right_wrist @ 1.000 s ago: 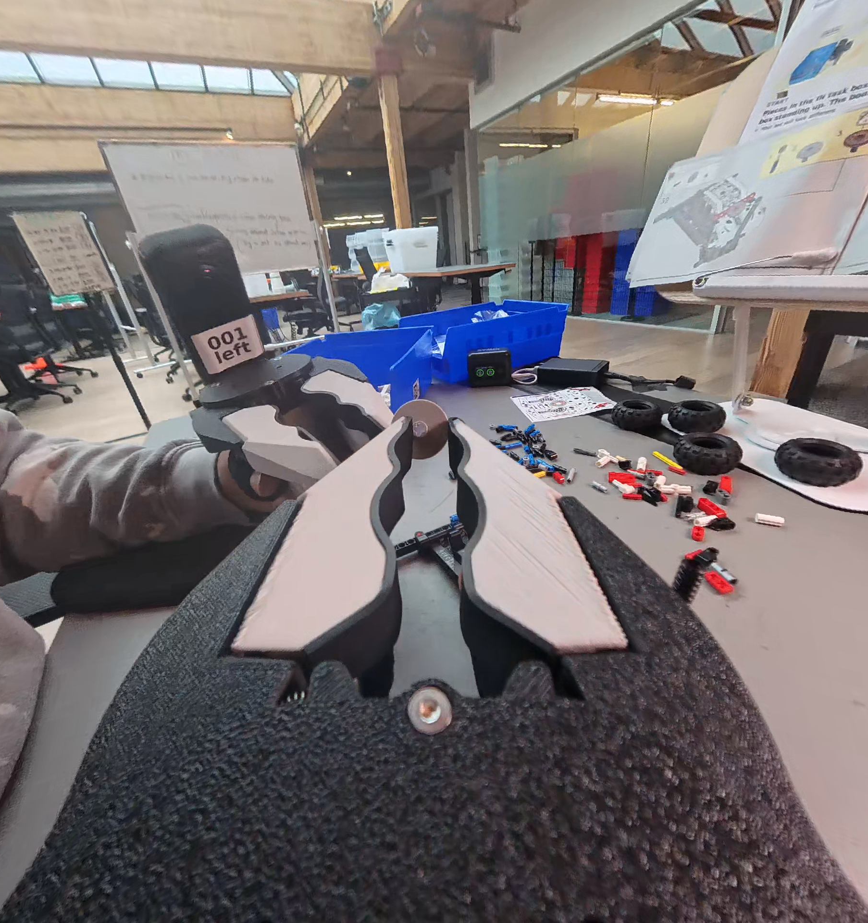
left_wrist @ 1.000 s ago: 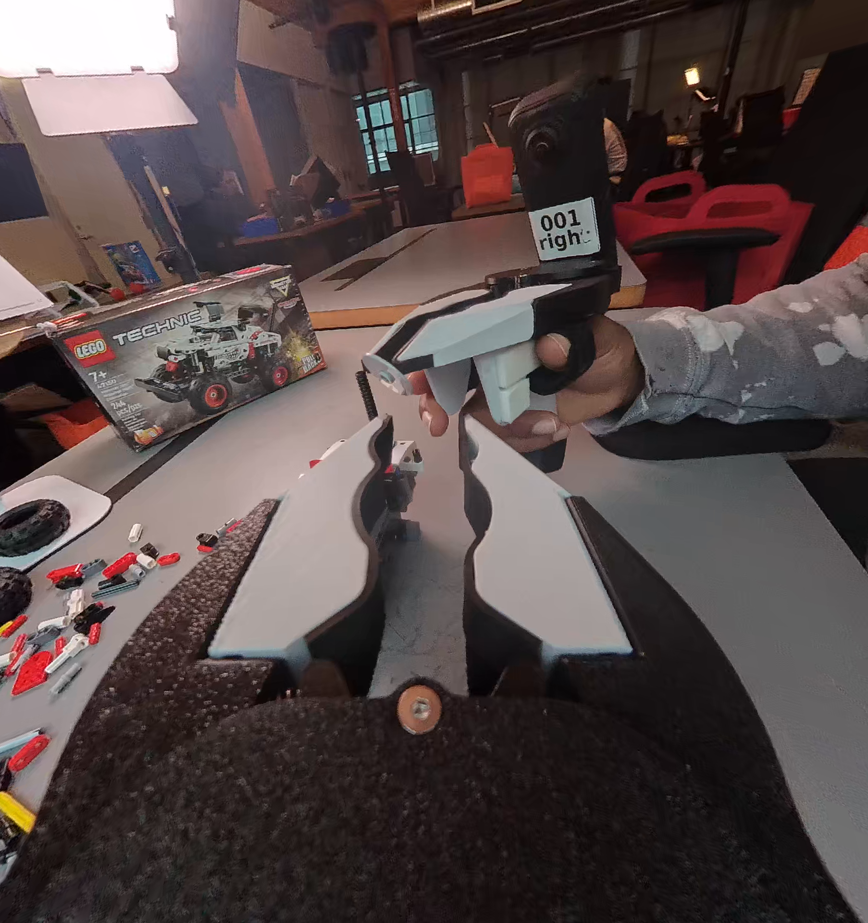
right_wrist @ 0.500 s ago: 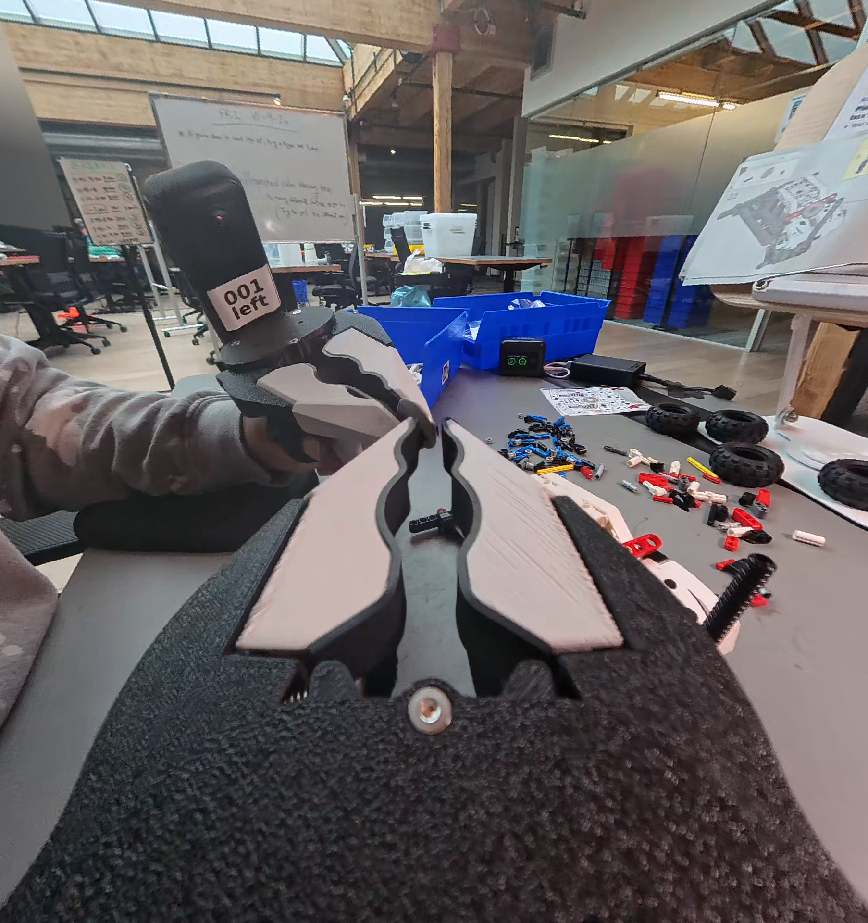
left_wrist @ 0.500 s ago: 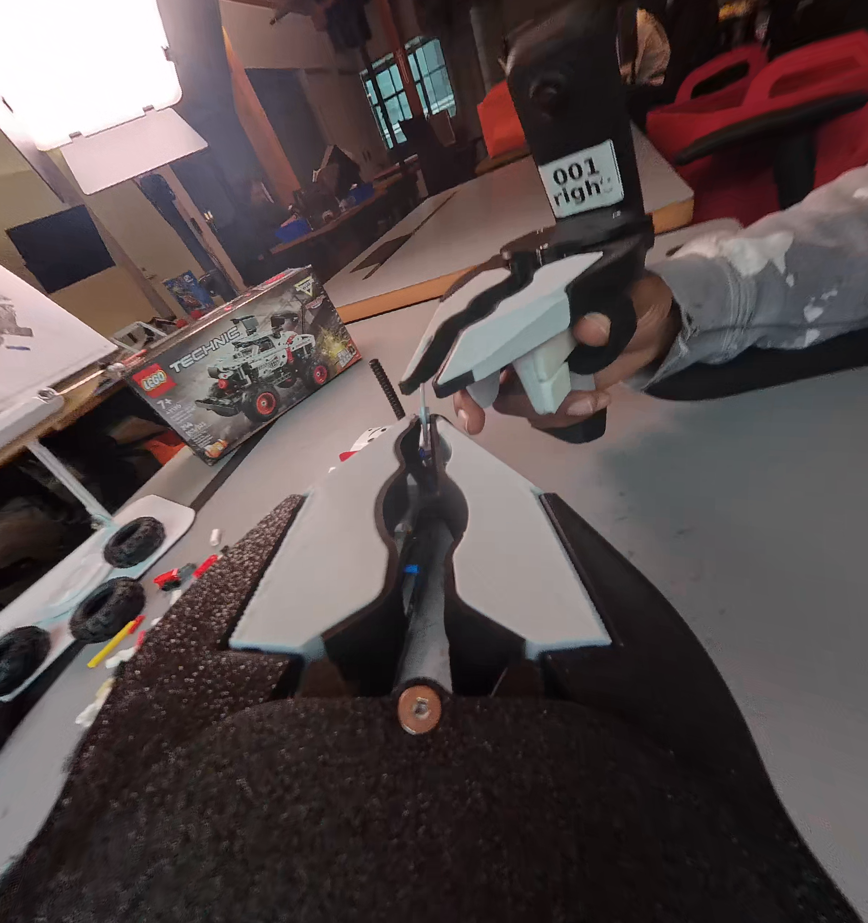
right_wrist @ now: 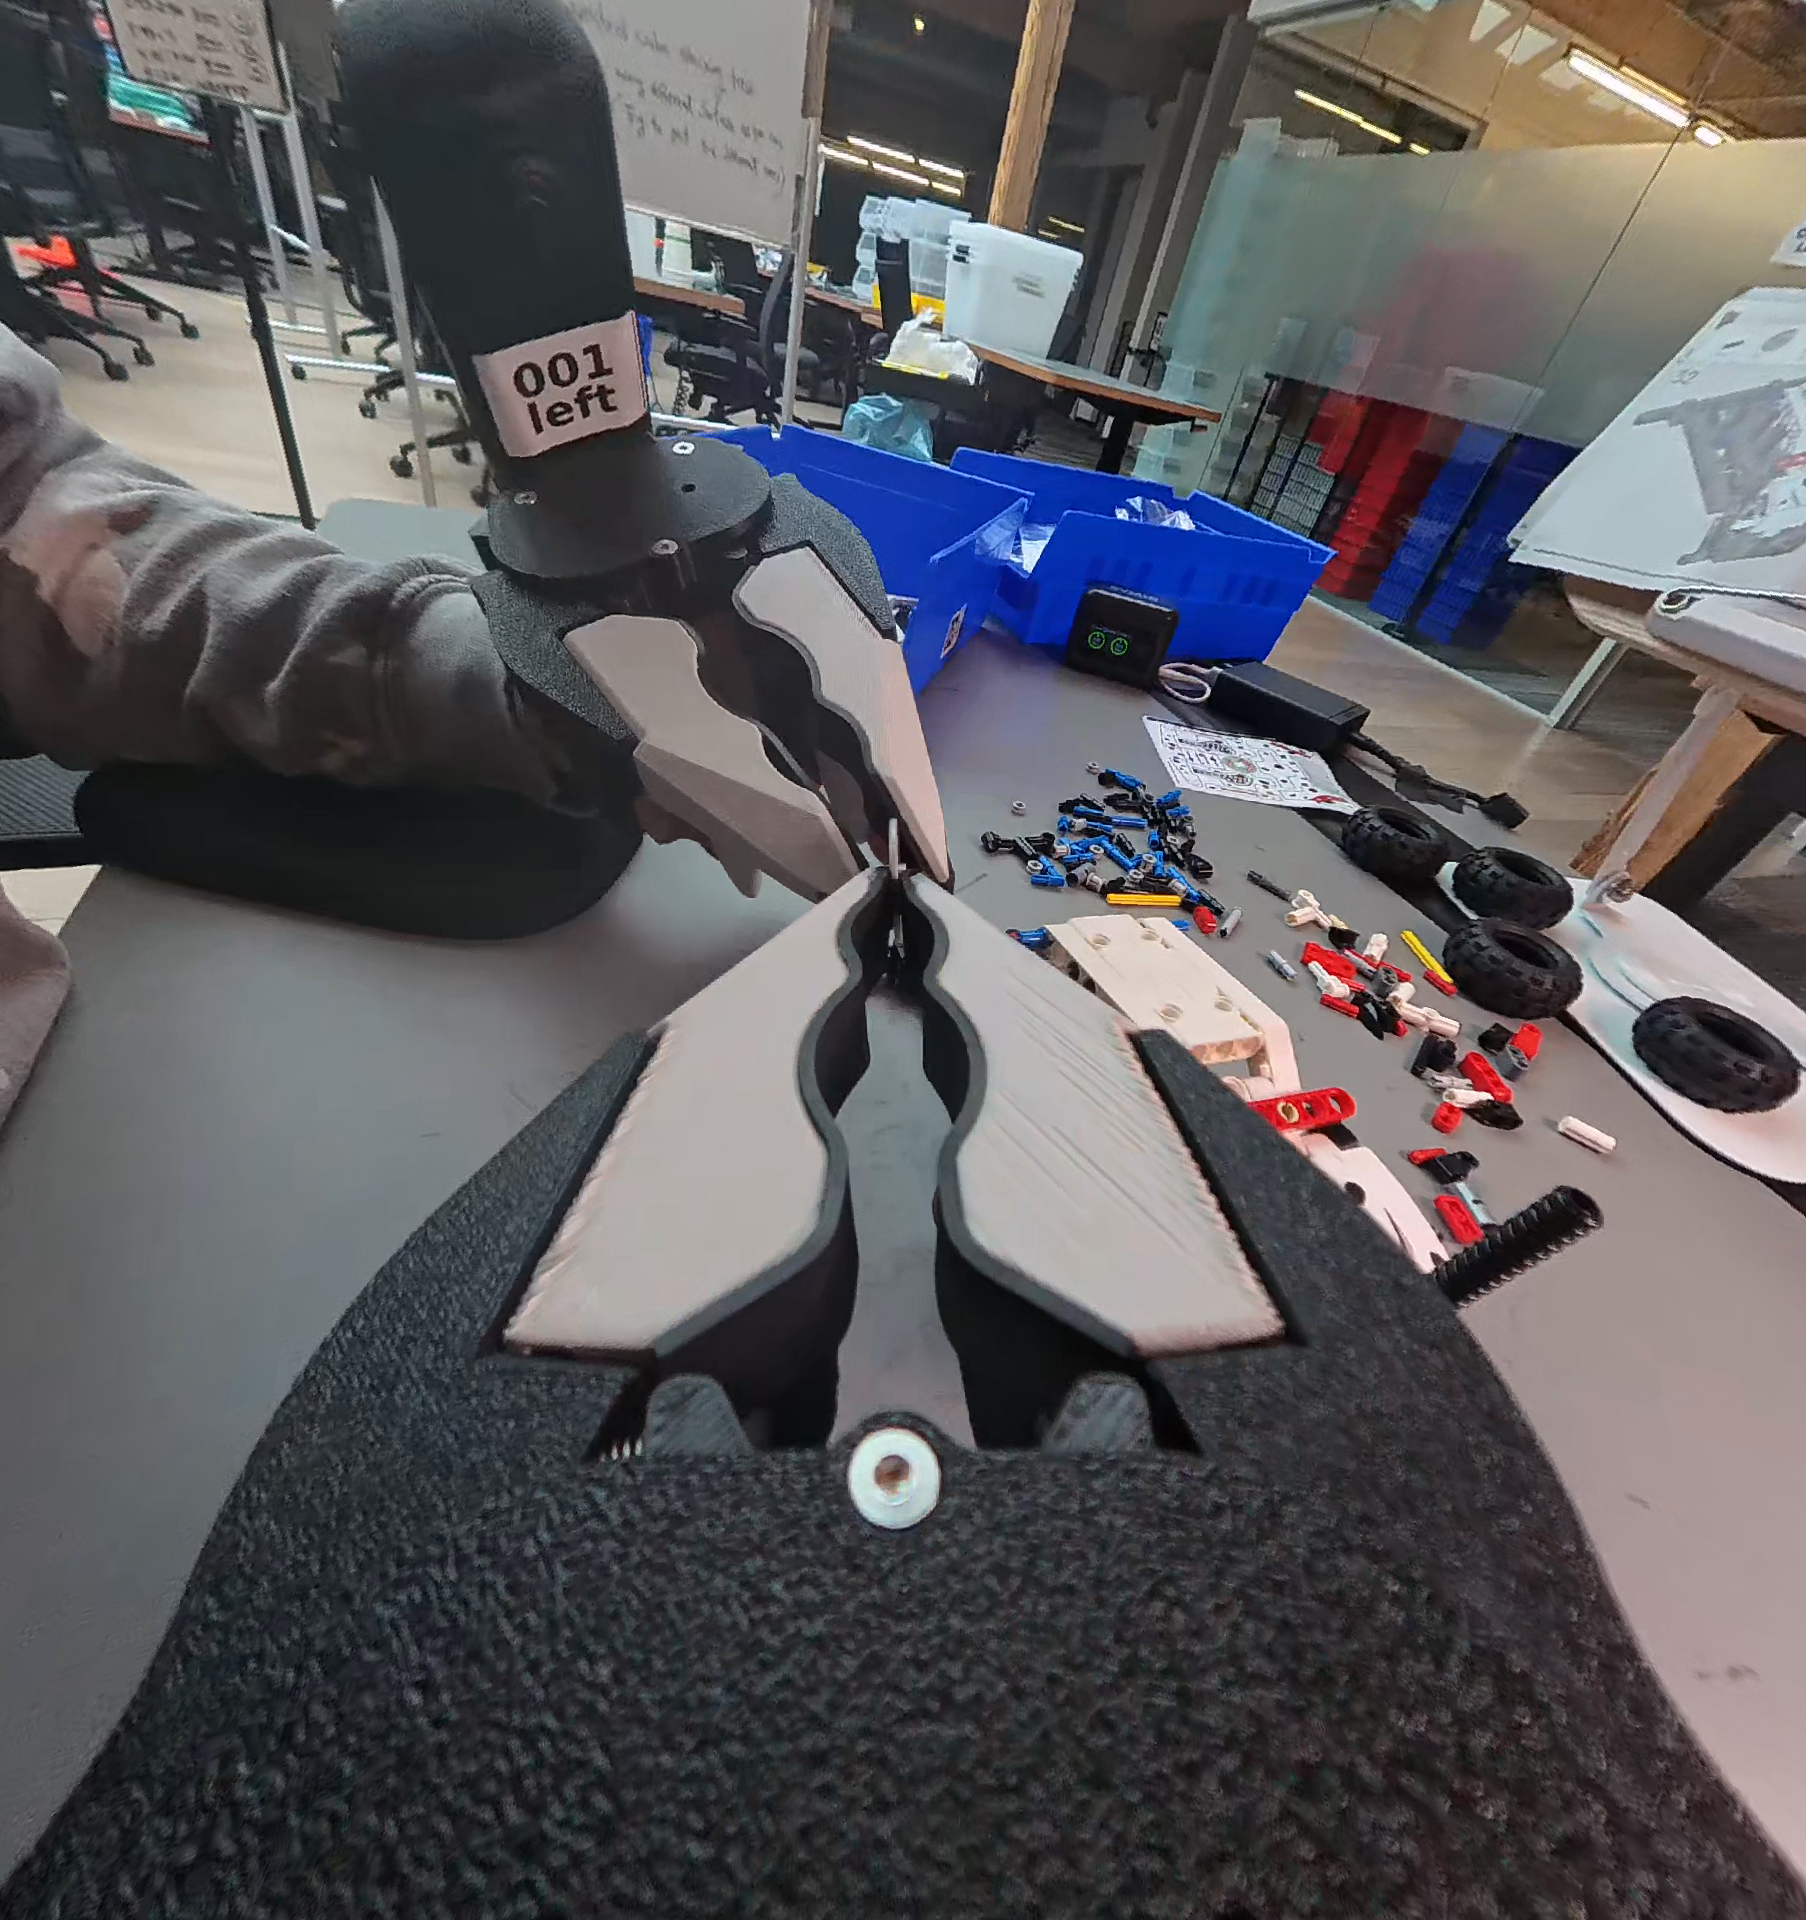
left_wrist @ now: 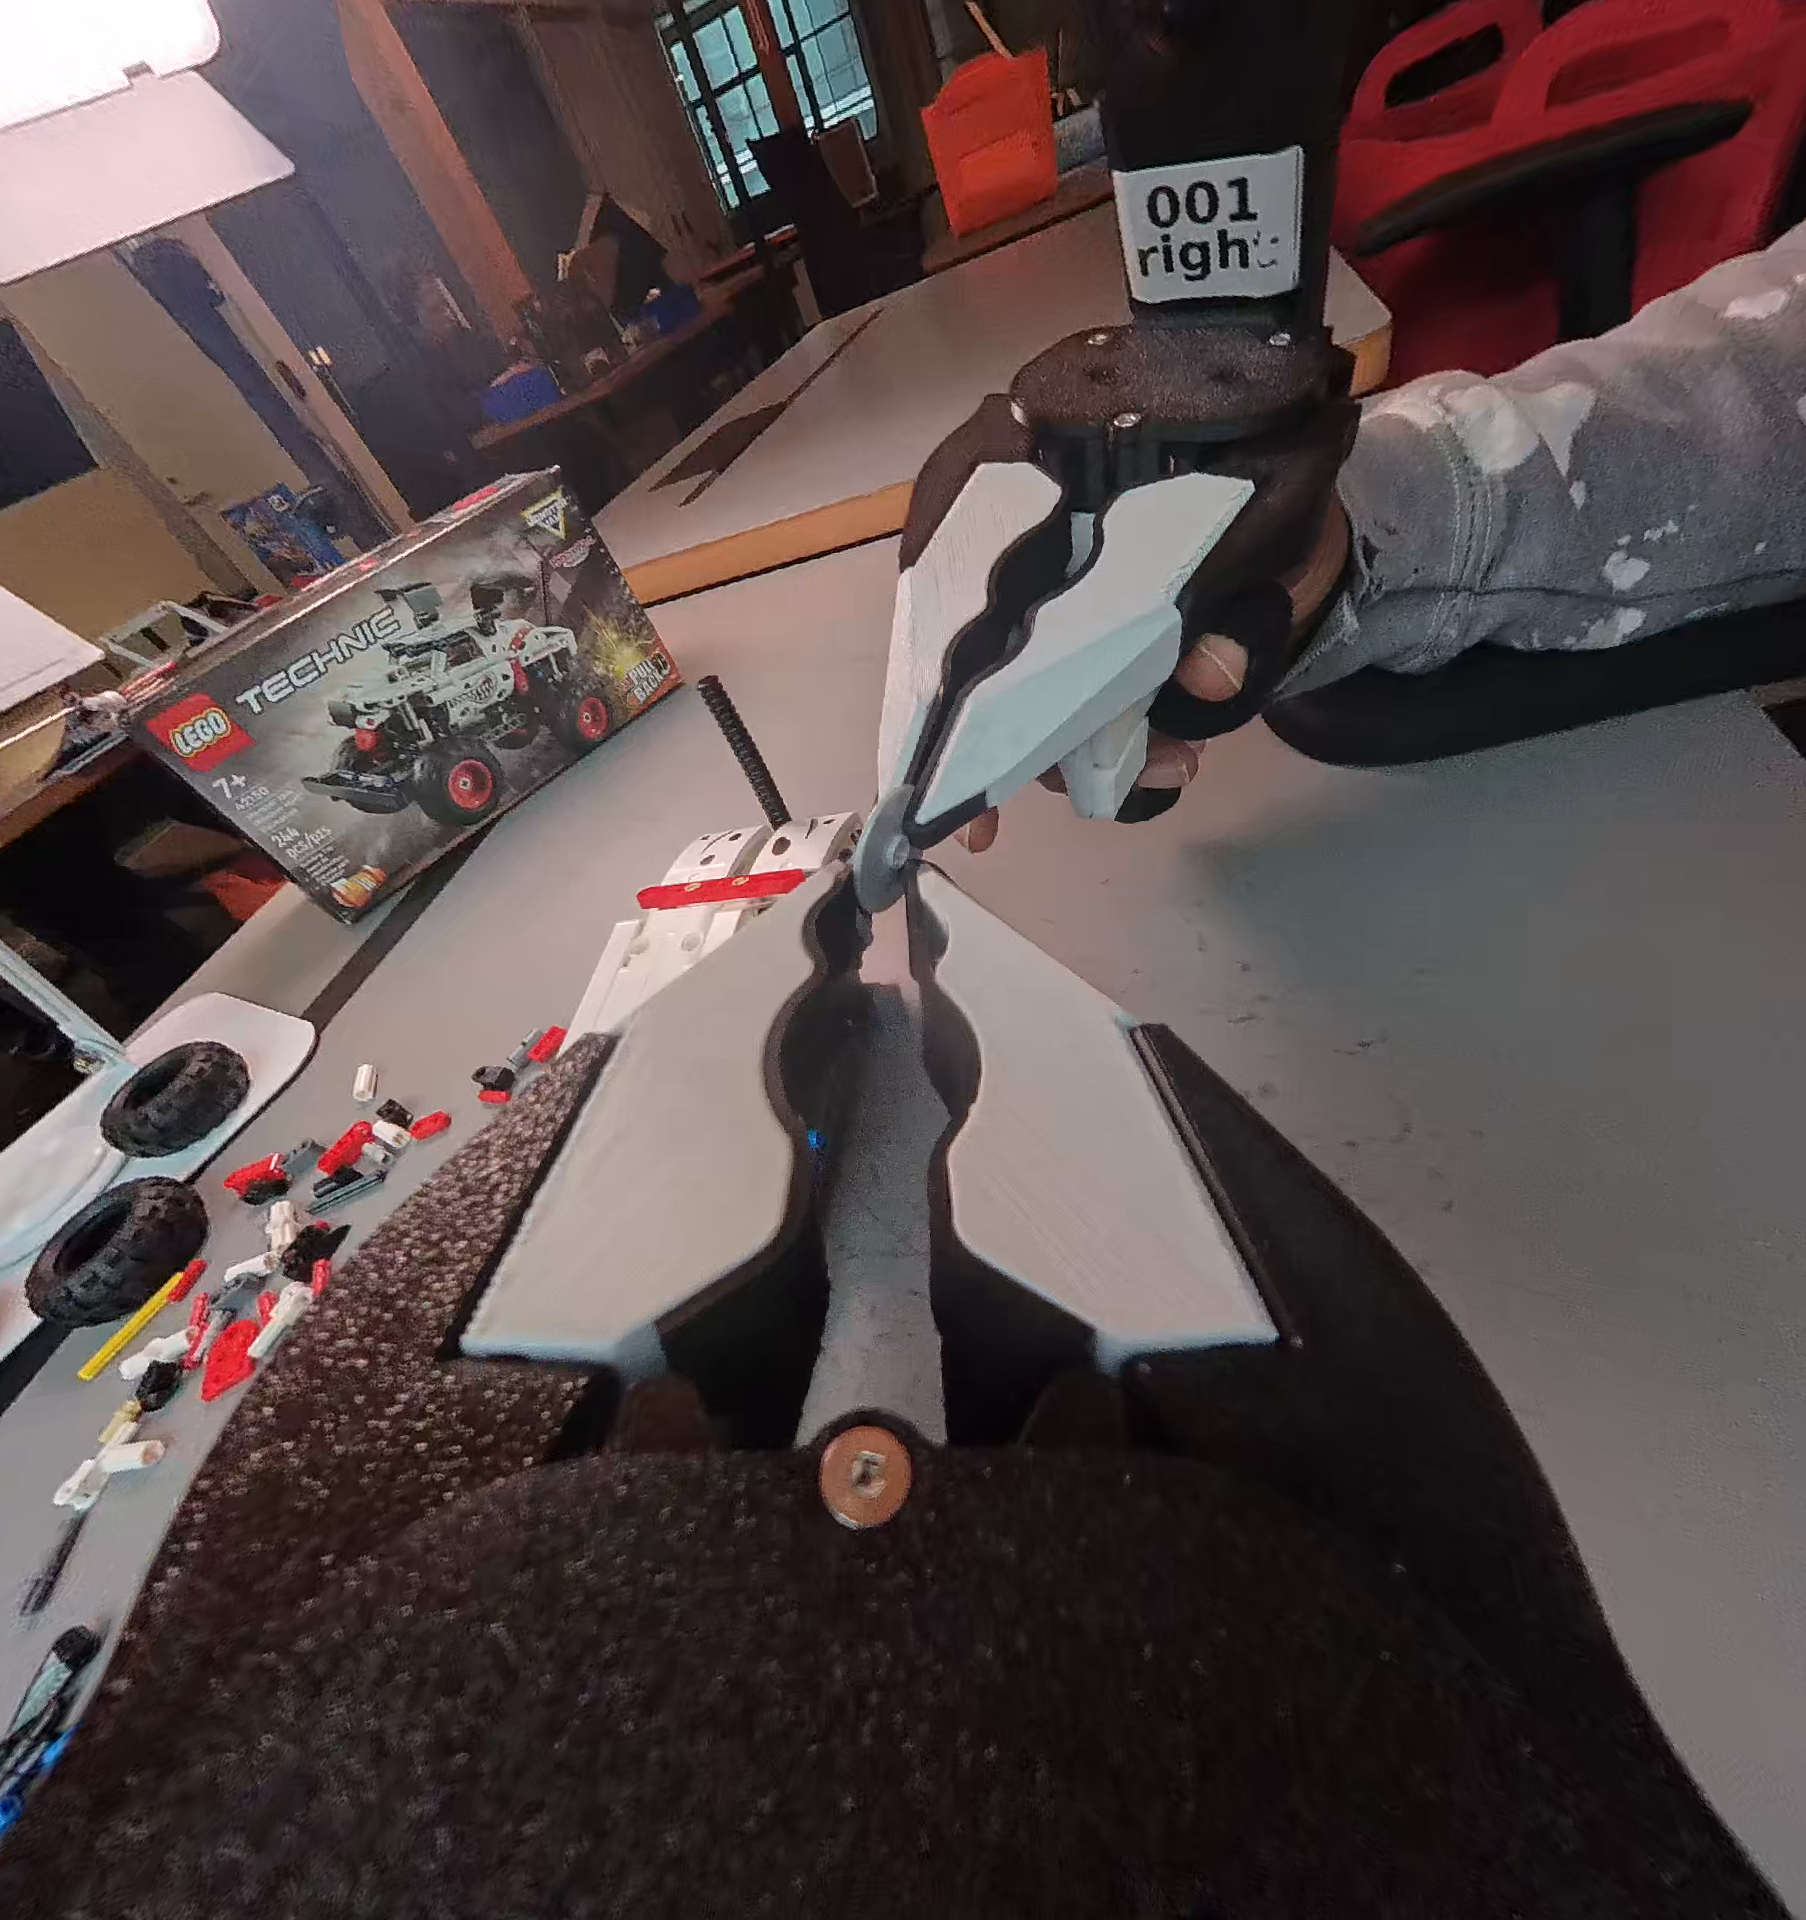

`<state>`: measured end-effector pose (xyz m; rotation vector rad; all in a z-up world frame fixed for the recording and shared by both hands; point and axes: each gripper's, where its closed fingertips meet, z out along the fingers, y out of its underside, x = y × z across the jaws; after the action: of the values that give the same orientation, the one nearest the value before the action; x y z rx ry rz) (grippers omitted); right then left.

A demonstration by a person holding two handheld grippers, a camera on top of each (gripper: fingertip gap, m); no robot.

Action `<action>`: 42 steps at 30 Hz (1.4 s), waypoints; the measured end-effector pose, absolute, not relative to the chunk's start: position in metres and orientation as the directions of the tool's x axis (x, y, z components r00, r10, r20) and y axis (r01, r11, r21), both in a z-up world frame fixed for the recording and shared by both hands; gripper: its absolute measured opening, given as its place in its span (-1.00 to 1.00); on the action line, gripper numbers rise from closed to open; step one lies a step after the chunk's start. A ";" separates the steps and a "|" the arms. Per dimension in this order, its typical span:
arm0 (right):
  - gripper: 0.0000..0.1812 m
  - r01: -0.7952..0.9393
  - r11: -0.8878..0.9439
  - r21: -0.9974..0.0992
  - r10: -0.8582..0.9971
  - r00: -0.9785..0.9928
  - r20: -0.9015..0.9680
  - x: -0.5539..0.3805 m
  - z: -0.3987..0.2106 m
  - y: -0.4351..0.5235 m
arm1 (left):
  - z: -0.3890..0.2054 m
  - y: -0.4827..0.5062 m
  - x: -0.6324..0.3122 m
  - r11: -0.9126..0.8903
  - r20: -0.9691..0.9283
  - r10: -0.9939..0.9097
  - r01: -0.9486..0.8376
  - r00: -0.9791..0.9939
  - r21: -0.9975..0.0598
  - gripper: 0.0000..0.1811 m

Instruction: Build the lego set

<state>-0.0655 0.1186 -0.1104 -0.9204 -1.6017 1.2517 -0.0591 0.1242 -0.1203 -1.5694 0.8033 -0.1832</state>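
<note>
Two hand-held grippers meet tip to tip above a grey table (left_wrist: 1450, 1039), joining small building-set pieces.

Leftmost lie loose tyres (left_wrist: 114, 1247) and small parts (left_wrist: 255, 1299), then the white and red partial model (left_wrist: 733, 894). The left gripper (left_wrist: 883, 925) is clenched on a thin dark axle, whose long axis seems to point forward toward the right gripper (left_wrist: 894, 831). That one, pointing down, grips a small grey disc (left_wrist: 883, 857) edge-on, touching the axle's tip. Both tips are equally near; the push runs along the axle.
</note>
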 end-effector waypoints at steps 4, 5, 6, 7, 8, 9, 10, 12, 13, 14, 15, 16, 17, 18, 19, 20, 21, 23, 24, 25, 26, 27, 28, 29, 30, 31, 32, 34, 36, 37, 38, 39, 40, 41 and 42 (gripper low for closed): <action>-0.99 -0.023 0.283 -0.959 0.928 -0.245 0.280 -0.068 -0.102 0.127 | -0.116 0.127 -0.067 -0.049 -0.159 -0.601 -0.234 0.783 -0.971 -0.85; -0.99 -0.042 0.304 -0.952 0.928 -0.211 0.305 -0.068 -0.098 0.131 | -0.115 0.127 -0.068 -0.095 -0.070 -0.616 -0.162 0.785 -0.982 -0.78; -0.99 -0.056 0.324 -0.944 0.927 -0.181 0.329 -0.068 -0.095 0.133 | -0.112 0.127 -0.069 -0.137 0.026 -0.627 -0.077 0.779 -0.988 -0.72; -0.99 -0.070 0.347 -0.935 0.923 -0.148 0.354 -0.067 -0.092 0.136 | -0.107 0.127 -0.069 -0.174 0.122 -0.633 0.013 0.765 -0.985 -0.70; -0.99 -0.084 0.377 -0.922 0.917 -0.105 0.385 -0.067 -0.089 0.139 | -0.103 0.128 -0.070 -0.210 0.214 -0.631 0.102 0.746 -0.972 -0.69; -0.99 -0.095 0.416 -0.904 0.904 -0.059 0.422 -0.068 -0.086 0.142 | -0.100 0.130 -0.072 -0.246 0.302 -0.621 0.185 0.723 -0.951 -0.69; -0.99 -0.097 0.462 -0.882 0.885 -0.017 0.465 -0.068 -0.085 0.145 | -0.098 0.131 -0.072 -0.280 0.377 -0.615 0.255 0.693 -0.926 -0.68; -0.99 -0.090 0.554 -0.828 0.833 0.049 0.552 -0.069 -0.084 0.147 | -0.097 0.131 -0.070 -0.338 0.487 -0.611 0.351 0.624 -0.874 -0.67; -0.99 -0.084 0.594 -0.800 0.805 0.075 0.589 -0.070 -0.084 0.147 | -0.098 0.132 -0.069 -0.361 0.525 -0.609 0.382 0.594 -0.851 -0.67; -0.99 -0.076 0.628 -0.774 0.778 0.092 0.622 -0.071 -0.085 0.146 | -0.098 0.131 -0.067 -0.380 0.555 -0.610 0.405 0.566 -0.832 -0.68; -0.99 -0.071 0.658 -0.749 0.752 0.097 0.652 -0.072 -0.086 0.144 | -0.098 0.131 -0.065 -0.397 0.576 -0.615 0.421 0.539 -0.816 -0.70; -0.99 -0.067 0.689 -0.722 0.724 0.104 0.681 -0.073 -0.087 0.141 | -0.098 0.130 -0.063 -0.410 0.594 -0.619 0.433 0.514 -0.803 -0.72; -0.99 -0.061 0.722 -0.689 0.691 0.114 0.714 -0.074 -0.088 0.139 | -0.097 0.129 -0.062 -0.420 0.607 -0.624 0.444 0.491 -0.791 -0.75; -0.99 -0.052 0.754 -0.655 0.655 0.121 0.746 -0.075 -0.090 0.137 | -0.096 0.128 -0.061 -0.430 0.618 -0.629 0.452 0.471 -0.782 -0.78; -0.99 -0.044 0.781 -0.622 0.622 0.128 0.772 -0.075 -0.091 0.135 | -0.095 0.127 -0.061 -0.437 0.627 -0.633 0.460 0.453 -0.773 -0.79; -0.99 -0.038 0.803 -0.594 0.594 0.133 0.794 -0.076 -0.092 0.134 | -0.095 0.127 -0.062 -0.442 0.635 -0.632 0.467 0.444 -0.766 -0.80; -0.99 -0.033 0.821 -0.570 0.568 0.142 0.811 -0.076 -0.093 0.133 | -0.095 0.127 -0.063 -0.446 0.641 -0.629 0.470 0.441 -0.761 -0.82; -0.99 -0.028 0.849 -0.528 0.526 0.152 0.837 -0.076 -0.092 0.131 | -0.096 0.127 -0.065 -0.454 0.654 -0.622 0.482 0.431 -0.749 -0.88; -0.99 -0.025 0.859 -0.511 0.509 0.155 0.847 -0.076 -0.092 0.130 | -0.094 0.127 -0.066 -0.456 0.663 -0.621 0.495 0.418 -0.740 -0.89; -0.99 -0.022 0.869 -0.495 0.492 0.156 0.857 -0.076 -0.093 0.130 | -0.093 0.127 -0.067 -0.459 0.674 -0.622 0.511 0.399 -0.727 -0.90; -0.99 -0.019 0.877 -0.480 0.477 0.161 0.864 -0.075 -0.093 0.129 | -0.092 0.127 -0.068 -0.467 0.686 -0.620 0.522 0.381 -0.713 -0.90; -0.99 -0.016 0.886 -0.464 0.460 0.163 0.873 -0.075 -0.093 0.129 | -0.092 0.127 -0.068 -0.477 0.695 -0.618 0.528 0.367 -0.702 -0.90; -0.99 -0.010 0.897 -0.443 0.438 0.165 0.884 -0.075 -0.093 0.128 | -0.092 0.127 -0.068 -0.485 0.704 -0.616 0.533 0.354 -0.693 -0.90; -0.99 -0.007 0.908 -0.418 0.413 0.170 0.895 -0.075 -0.093 0.128 | -0.092 0.127 -0.068 -0.495 0.713 -0.615 0.539 0.336 -0.681 -0.90; -0.99 -0.004 0.918 -0.396 0.390 0.173 0.904 -0.074 -0.093 0.128 | -0.091 0.126 -0.069 -0.508 0.726 -0.612 0.549 0.313 -0.664 -0.90; -0.99 -0.001 0.925 -0.379 0.373 0.175 0.911 -0.074 -0.093 0.127 | -0.091 0.126 -0.069 -0.522 0.742 -0.606 0.560 0.287 -0.643 -0.91; -0.99 0.005 0.932 -0.363 0.357 0.175 0.918 -0.074 -0.093 0.127 | -0.091 0.126 -0.070 -0.536 0.756 -0.599 0.570 0.263 -0.623 -0.91; -0.99 0.017 0.945 -0.325 0.317 0.178 0.932 -0.074 -0.093 0.126 | -0.091 0.126 -0.071 -0.557 0.778 -0.588 0.587 0.221 -0.587 -0.92; -0.99 0.024 0.949 -0.314 0.305 0.174 0.936 -0.074 -0.094 0.126 | -0.092 0.126 -0.071 -0.566 0.787 -0.583 0.594 0.201 -0.572 -0.95; -0.97 0.022 0.943 -0.332 0.324 0.166 0.931 -0.074 -0.095 0.126 | -0.092 0.127 -0.071 -0.562 0.784 -0.583 0.592 0.211 -0.577 -0.99; -0.91 0.014 0.927 -0.375 0.369 0.149 0.917 -0.074 -0.097 0.126 | -0.094 0.128 -0.073 -0.551 0.778 -0.582 0.589 0.238 -0.592 -1.00; -0.85 -0.006 0.899 -0.438 0.435 0.127 0.891 -0.074 -0.098 0.125 | -0.095 0.129 -0.073 -0.540 0.766 -0.584 0.578 0.267 -0.612 -1.00; -0.75 -0.023 0.857 -0.515 0.515 0.098 0.852 -0.074 -0.100 0.125 | -0.097 0.129 -0.074 -0.529 0.752 -0.589 0.562 0.297 -0.636 -1.00; -0.65 -0.037 0.801 -0.598 0.599 0.066 0.798 -0.075 -0.100 0.124 | -0.098 0.129 -0.075 -0.515 0.736 -0.591 0.547 0.330 -0.660 -1.00; -0.60 -0.049 0.742 -0.669 0.671 0.046 0.740 -0.075 -0.098 0.126 | -0.099 0.130 -0.075 -0.503 0.721 -0.592 0.534 0.360 -0.679 -1.00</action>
<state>-0.0747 0.1256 -0.0984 -0.5467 -1.4323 0.5933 -0.0753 0.1296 -0.0987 -1.5911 0.0530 -1.3681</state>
